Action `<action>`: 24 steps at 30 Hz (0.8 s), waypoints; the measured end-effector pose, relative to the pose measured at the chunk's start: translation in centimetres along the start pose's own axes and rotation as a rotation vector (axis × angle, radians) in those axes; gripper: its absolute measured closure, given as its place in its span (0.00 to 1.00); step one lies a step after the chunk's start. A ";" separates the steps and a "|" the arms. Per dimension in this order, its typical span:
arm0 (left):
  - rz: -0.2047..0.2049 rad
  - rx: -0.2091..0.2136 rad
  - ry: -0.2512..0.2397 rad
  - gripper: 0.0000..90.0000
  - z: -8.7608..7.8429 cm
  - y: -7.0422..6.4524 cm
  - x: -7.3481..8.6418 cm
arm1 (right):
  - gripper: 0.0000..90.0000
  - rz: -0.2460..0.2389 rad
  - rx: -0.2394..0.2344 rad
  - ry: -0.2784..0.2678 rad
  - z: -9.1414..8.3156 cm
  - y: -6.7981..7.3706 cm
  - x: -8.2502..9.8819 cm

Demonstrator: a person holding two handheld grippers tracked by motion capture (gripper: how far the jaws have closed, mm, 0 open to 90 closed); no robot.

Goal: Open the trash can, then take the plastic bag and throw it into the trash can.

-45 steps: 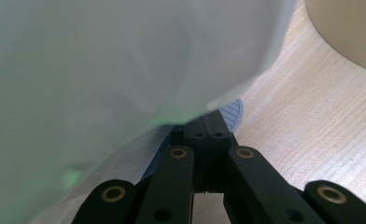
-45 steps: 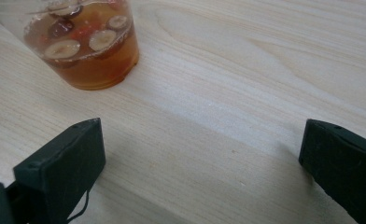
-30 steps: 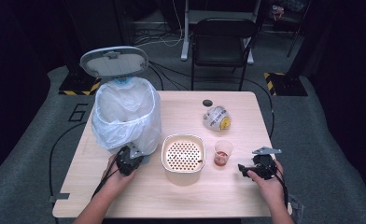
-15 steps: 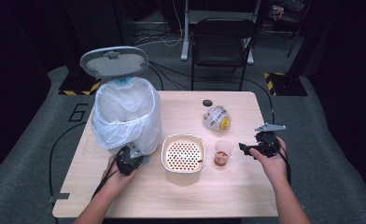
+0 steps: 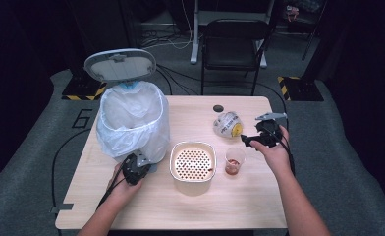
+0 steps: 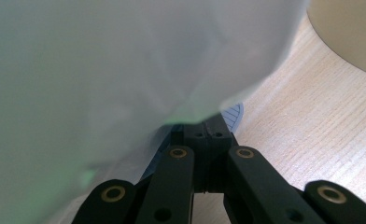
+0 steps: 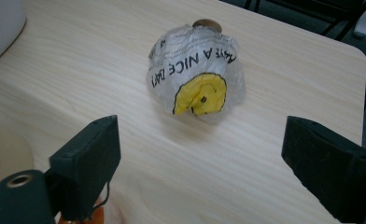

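The right gripper (image 5: 247,140) is held above the table (image 5: 190,206), its 2 jaws wide apart and lately opening further, with nothing between them. Ahead of its fingers (image 7: 85,163) lies the crumpled bag (image 7: 197,74), apart from them; a cup (image 5: 234,161) stands just below and beside them. The left gripper (image 6: 208,131) is clamped tight at the bin's (image 5: 131,120) foot, fingertips under the bin liner (image 6: 125,70), by a blue edge.
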State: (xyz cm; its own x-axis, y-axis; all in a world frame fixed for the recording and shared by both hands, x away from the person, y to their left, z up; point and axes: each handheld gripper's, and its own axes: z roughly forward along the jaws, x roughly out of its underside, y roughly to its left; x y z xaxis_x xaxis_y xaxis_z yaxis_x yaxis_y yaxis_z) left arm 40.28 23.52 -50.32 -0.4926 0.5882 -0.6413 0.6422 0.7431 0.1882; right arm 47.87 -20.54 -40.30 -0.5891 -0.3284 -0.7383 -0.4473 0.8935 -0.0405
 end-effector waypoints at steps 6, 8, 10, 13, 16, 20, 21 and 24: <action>-0.006 0.007 0.003 1.00 0.0 0.1 0.0 | 0.00 0.012 -0.033 0.014 1.3 0.2 -2.1; -0.005 0.008 0.003 1.00 0.0 0.0 -0.1 | 0.00 0.001 -0.044 0.013 2.0 0.2 -2.7; -0.009 0.003 0.002 1.00 0.0 0.0 -0.1 | 0.00 0.015 -0.042 0.016 2.8 0.2 -3.2; -0.004 0.001 0.010 1.00 0.0 -0.1 -0.1 | 0.00 0.030 -0.047 0.024 3.9 0.2 -3.5; -0.007 0.007 0.003 1.00 0.0 0.0 -0.1 | 0.13 0.007 -0.013 0.027 5.6 0.1 -3.5; -0.005 0.007 -0.003 1.00 0.0 0.0 0.0 | 0.15 -0.009 0.001 0.032 6.9 0.0 -3.4; -0.005 0.007 -0.003 1.00 0.0 0.0 0.0 | 0.15 -0.009 0.001 0.032 6.9 0.0 -3.4; -0.011 0.006 -0.004 1.00 0.0 0.0 0.0 | 0.15 0.001 0.006 0.036 7.8 -0.3 -3.4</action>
State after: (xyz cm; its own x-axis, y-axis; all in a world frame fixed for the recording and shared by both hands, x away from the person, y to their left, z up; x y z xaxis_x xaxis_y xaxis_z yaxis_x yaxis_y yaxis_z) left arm 40.31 23.52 -50.33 -0.4974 0.5791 -0.6459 0.6405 0.7474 0.1768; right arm 55.25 -17.30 -43.04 -0.6136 -0.3379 -0.7136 -0.4426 0.8957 -0.0436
